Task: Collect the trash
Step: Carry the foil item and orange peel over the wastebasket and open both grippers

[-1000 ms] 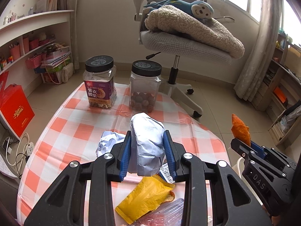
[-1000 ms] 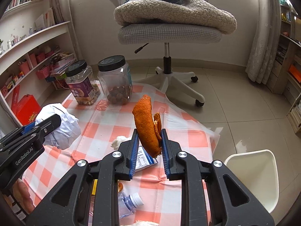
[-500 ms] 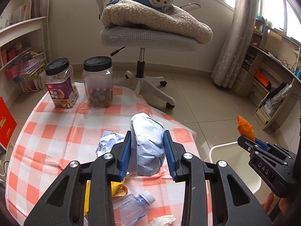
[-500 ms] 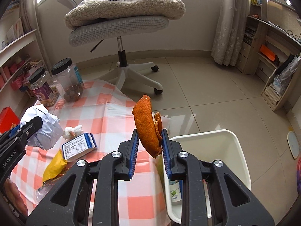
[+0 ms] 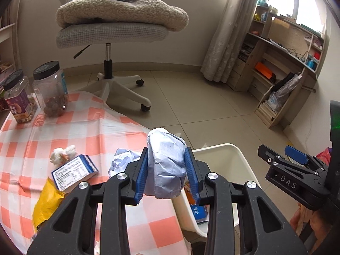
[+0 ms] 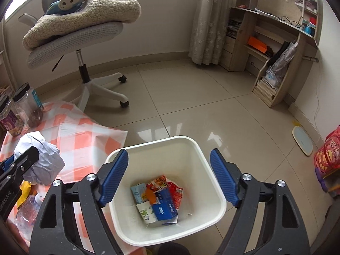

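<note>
The orange peel (image 6: pixel 150 196) lies in the white bin (image 6: pixel 214 191) among cartons, under my right gripper (image 6: pixel 169 177), whose jaws have just been opening, empty. My left gripper (image 5: pixel 166 175) clamps crumpled paper (image 5: pixel 166 163) beside the bin.

Paper ball (image 5: pixel 166 165): crumpled white paper, pressed between the blue fingers (image 5: pixel 140 176), held up over the bench edge, just beside the bin.
Bin (image 6: pixel 212 182): white, square with rounded corners, open-topped, on the floor against the bench.
Bin contents: orange peel (image 6: pixel 150 195) lying on top of a blue carton (image 6: pixel 164 209), a pale cup, red wrappers.
On the bench: second crumpled paper (image 5: pixel 122 161), blue-and-white box (image 5: pixel 73 172) lying flat, yellow wrapper (image 5: pixel 45 204), white tissue wad (image 5: pixel 62 154), clear plastic bottle (image 6: pixel 27 209) on its side.
</note>
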`<state>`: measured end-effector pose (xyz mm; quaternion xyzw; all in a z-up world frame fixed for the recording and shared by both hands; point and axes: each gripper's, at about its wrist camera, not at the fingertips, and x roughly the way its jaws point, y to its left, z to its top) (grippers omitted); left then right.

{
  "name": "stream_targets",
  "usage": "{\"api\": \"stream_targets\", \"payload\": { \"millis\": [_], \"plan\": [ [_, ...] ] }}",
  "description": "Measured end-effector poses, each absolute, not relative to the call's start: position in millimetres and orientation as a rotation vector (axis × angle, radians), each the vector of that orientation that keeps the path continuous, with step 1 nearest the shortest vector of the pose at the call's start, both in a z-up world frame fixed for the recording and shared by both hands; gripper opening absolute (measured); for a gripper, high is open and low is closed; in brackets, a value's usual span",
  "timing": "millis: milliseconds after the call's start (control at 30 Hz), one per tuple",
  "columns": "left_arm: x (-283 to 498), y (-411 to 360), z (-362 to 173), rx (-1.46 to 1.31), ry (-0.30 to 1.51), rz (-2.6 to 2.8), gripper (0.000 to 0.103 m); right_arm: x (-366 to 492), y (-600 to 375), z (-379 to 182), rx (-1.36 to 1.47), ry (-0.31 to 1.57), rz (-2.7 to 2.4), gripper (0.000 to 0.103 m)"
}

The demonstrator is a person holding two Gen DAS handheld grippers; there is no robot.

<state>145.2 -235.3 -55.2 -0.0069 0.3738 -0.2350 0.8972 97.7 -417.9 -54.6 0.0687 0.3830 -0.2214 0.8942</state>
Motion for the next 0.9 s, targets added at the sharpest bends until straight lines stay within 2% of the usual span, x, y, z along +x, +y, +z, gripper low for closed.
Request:
{"api": "stream_targets", "payload": {
  "millis": [133, 400, 467, 533, 600, 767, 900],
  "plan": [
    [138, -262, -60, 0.022, 0.775, -0.526, 0.035, 84, -439, -53, 0.176, 0.774, -0.510, 0.086],
    [135, -305, -76, 0.057, 0.826, -0.612, 0.036, 64, -470, -45, 0.253, 0.732, -0.574, 0.088],
    [133, -312, -79, 0.078, 0.825, -0.630, 0.043, 57, -477, -42, 0.274, 0.711, -0.593, 0.091],
    [130, -314, -80, 0.087, 0.825, -0.641, 0.058, 53, -480, -40, 0.288, 0.696, -0.604, 0.092],
    [128, -312, -80, 0.085, 0.822, -0.635, 0.061, 50, -482, -39, 0.292, 0.683, -0.616, 0.093],
    [125, -299, -66, 0.064, 0.773, -0.594, 0.062, 45, -472, -33, 0.274, 0.637, -0.632, 0.096],
    [115, -286, -49, 0.064, 0.686, -0.521, 0.071, 45, -453, -26, 0.204, 0.588, -0.627, 0.096]
  ]
}}
